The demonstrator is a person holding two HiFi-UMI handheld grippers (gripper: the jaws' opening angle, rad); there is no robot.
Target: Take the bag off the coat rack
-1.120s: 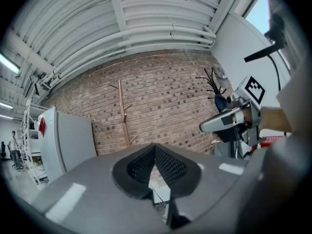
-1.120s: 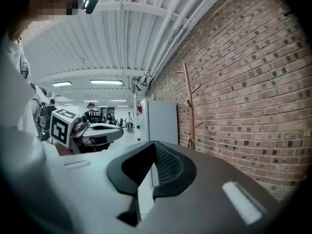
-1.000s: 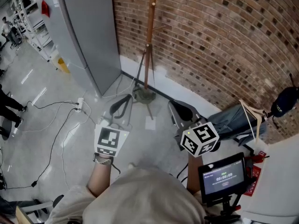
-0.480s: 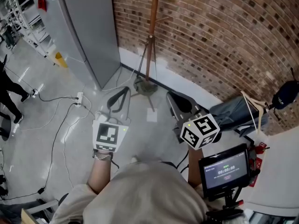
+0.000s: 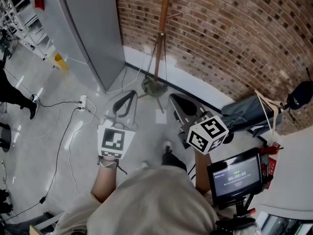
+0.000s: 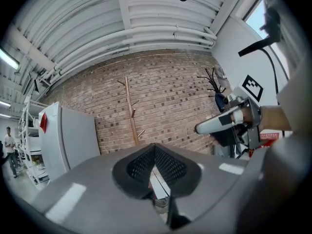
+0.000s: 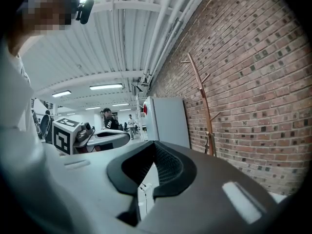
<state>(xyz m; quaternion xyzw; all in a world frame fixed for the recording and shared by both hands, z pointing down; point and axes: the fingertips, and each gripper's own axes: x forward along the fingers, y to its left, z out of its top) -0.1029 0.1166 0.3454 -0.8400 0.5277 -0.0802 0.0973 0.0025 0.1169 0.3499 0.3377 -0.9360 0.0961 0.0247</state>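
The wooden coat rack (image 5: 163, 31) stands against the brick wall on a round base (image 5: 155, 87). Its pegs look bare in the left gripper view (image 6: 130, 112) and the right gripper view (image 7: 202, 104); I see no bag on it. A grey-blue fabric bundle with cream straps (image 5: 247, 115) lies to the right by the wall. My left gripper (image 5: 125, 103) and right gripper (image 5: 184, 107) are held side by side short of the rack's base. Both are shut with nothing held: left gripper (image 6: 155, 146), right gripper (image 7: 155, 144).
A tall grey cabinet (image 5: 85, 28) stands left of the rack. Cables and a power strip (image 5: 82, 103) run over the floor at left. A small screen on a stand (image 5: 234, 176) sits at lower right. People stand far off at the left.
Both grippers have moved forward toward the rack's base, which now looks nearer. A shoe has come into view below between the grippers. Both jaws have stayed shut.
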